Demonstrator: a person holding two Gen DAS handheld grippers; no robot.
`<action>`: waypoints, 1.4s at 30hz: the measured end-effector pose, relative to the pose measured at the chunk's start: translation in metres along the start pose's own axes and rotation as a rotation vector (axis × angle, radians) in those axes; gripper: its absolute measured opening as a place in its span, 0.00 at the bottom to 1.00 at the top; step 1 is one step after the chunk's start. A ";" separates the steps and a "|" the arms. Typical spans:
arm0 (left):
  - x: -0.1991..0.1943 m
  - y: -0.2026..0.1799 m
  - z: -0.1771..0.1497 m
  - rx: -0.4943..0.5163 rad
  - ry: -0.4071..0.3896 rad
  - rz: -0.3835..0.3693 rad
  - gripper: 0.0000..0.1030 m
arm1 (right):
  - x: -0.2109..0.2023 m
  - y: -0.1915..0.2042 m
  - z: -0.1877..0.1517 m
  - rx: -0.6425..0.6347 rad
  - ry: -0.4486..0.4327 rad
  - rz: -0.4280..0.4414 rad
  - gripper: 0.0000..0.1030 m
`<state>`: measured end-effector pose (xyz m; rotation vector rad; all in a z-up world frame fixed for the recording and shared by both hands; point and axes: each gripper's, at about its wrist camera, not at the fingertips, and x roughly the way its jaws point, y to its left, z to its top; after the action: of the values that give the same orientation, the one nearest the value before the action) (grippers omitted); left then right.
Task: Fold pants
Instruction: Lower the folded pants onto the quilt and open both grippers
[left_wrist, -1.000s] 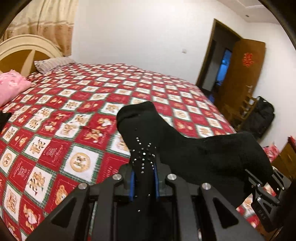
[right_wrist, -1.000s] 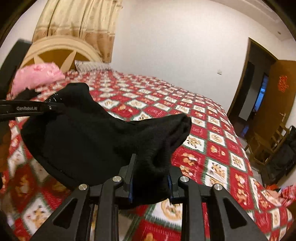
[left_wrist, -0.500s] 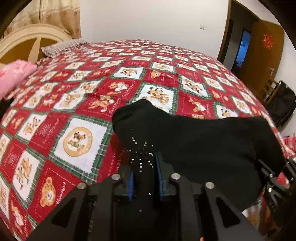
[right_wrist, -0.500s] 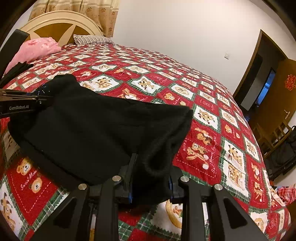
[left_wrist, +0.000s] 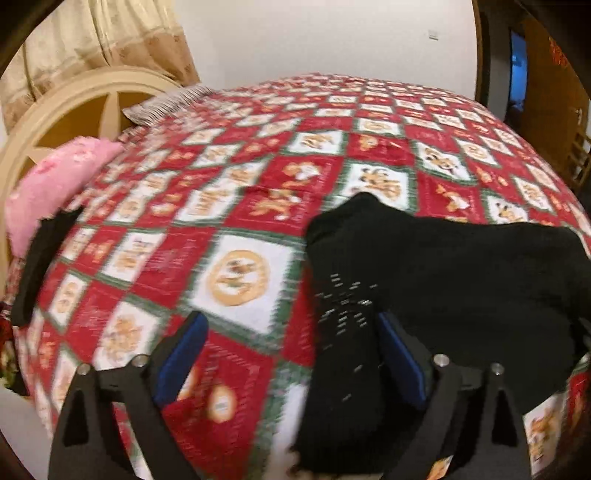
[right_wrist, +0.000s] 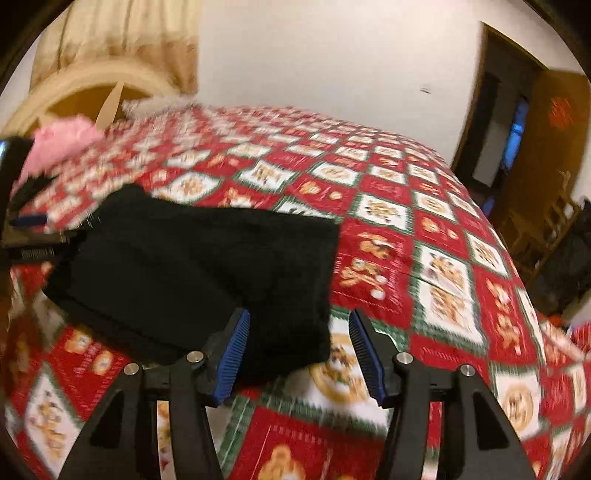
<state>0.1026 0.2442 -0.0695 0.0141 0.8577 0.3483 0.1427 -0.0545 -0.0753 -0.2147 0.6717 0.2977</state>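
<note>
The black pants (left_wrist: 443, 280) lie folded on the red patterned bedspread (left_wrist: 236, 206), near the bed's front edge. A studded part of the fabric lies between my left gripper's (left_wrist: 291, 347) wide-open blue pads, nearer the right pad. In the right wrist view the pants (right_wrist: 192, 266) spread out to the left, and one corner lies between my right gripper's (right_wrist: 299, 343) open pads. Neither gripper grips the cloth. The left gripper's body (right_wrist: 26, 236) shows at the far left of the right wrist view.
A pink pillow (left_wrist: 51, 184) and a striped pillow (left_wrist: 166, 105) lie by the cream headboard (left_wrist: 74, 110). A black item (left_wrist: 40, 266) lies at the bed's left side. A wooden door (right_wrist: 543, 155), a chair and a dark bag (right_wrist: 569, 258) stand to the right.
Both grippers have opened and let go of the pants, which now rest on the bedspread. Both views are blurred by motion.
</note>
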 end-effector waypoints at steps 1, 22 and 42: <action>-0.004 0.002 -0.001 0.005 -0.008 0.014 0.92 | -0.007 -0.001 -0.001 0.016 -0.015 -0.015 0.56; -0.014 -0.041 -0.025 0.041 0.026 -0.067 0.92 | 0.021 0.031 -0.007 -0.076 0.059 -0.042 0.32; -0.123 -0.005 -0.078 0.018 -0.014 -0.211 0.94 | -0.126 0.027 -0.061 0.374 0.122 0.076 0.56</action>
<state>-0.0274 0.1916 -0.0305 -0.0571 0.8404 0.1430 0.0046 -0.0721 -0.0446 0.1514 0.8439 0.2278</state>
